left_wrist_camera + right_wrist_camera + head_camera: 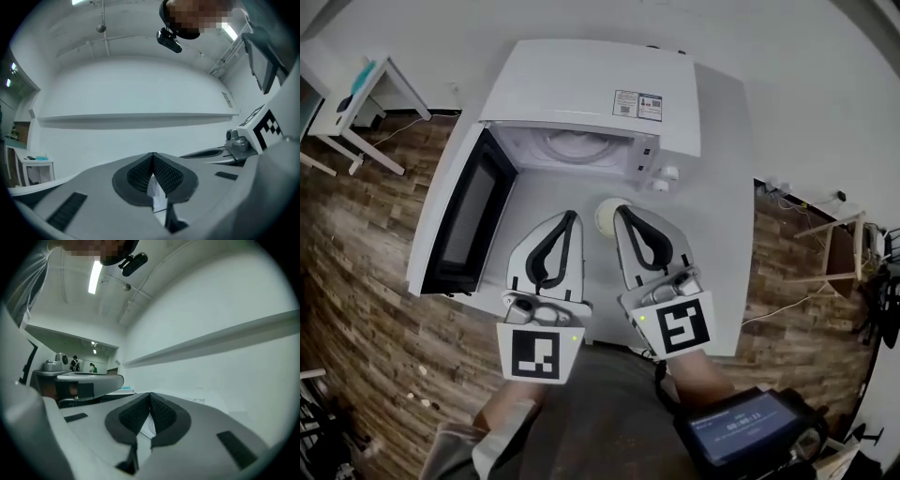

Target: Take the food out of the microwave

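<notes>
Your left hand (508, 405) and right hand (701, 373) sit at the bottom of the head view. Each is behind a cube with square black-and-white markers. At the lower right corner, just beside your right hand, is a dark device with a lit screen (741, 427).

Your left gripper (573, 216) reaches up the middle of the frame, and your right gripper (622, 209) runs alongside it, close on its right. In the left gripper view your left gripper (153, 153) has its ribbed pads (168, 176) pressed together at the tip, with nothing caught between them. In the right gripper view your right gripper (150, 393) looks the same: its jaws are fully closed and empty. Both of these views look out level at a plain white wall with a long ledge (136, 117) across it.

The food (607, 217) is a small, round, pale item. It lies on the pale table (722, 234), outside the microwave (581, 84), just below the open front and near the two knobs (666, 178). In the head view it shows between your two gripper tips. I cannot tell from this view whether either tip touches it.

The microwave fills the upper middle of the frame. Its door (464, 220) hangs open to the left, and the round turntable (581, 148) is visible inside. Wood-pattern floor (366, 262) surrounds the table, and a small white side table (375, 80) stands in the upper left corner.
</notes>
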`<action>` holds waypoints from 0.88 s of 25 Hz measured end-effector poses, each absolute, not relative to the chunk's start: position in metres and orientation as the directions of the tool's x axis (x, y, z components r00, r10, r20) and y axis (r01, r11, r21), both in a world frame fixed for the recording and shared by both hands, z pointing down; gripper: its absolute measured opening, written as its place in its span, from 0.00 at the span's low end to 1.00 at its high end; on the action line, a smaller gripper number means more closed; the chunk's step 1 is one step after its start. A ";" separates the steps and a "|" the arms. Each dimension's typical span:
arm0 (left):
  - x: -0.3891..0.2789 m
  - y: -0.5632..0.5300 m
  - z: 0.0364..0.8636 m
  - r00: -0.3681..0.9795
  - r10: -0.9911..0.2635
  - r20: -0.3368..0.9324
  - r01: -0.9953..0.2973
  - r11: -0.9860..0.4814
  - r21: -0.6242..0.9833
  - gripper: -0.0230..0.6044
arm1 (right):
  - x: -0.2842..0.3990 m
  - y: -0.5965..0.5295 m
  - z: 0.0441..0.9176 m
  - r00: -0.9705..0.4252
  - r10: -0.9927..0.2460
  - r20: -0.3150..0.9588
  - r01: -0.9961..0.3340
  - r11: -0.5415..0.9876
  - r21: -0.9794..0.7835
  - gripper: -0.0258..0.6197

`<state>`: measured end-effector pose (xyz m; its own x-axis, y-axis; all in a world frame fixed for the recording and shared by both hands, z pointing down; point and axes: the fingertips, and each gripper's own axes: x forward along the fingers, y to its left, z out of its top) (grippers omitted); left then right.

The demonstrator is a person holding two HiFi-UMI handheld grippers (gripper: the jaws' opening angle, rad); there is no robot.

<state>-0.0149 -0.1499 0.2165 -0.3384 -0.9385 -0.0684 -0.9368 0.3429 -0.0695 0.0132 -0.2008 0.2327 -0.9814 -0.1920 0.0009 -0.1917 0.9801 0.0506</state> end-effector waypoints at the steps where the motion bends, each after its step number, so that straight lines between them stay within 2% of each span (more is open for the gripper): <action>1: -0.015 -0.149 0.216 -0.344 -0.937 -0.069 -0.935 0.348 -0.071 0.05 | 0.012 -0.200 0.229 -0.983 -0.186 -0.007 -0.186 0.981 0.058 0.05; 22: -0.015 -0.144 0.208 -0.367 -0.925 -0.098 -0.923 0.375 -0.090 0.05 | 0.009 -0.191 0.224 -0.988 -0.153 -0.021 -0.155 0.984 0.090 0.05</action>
<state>-0.0152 -0.1441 0.2079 -0.3665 -0.9252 -0.0980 -0.9227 0.3750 -0.0897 0.0089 -0.1908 0.2236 -0.9879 -0.1533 -0.0212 -0.1546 0.9839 0.0900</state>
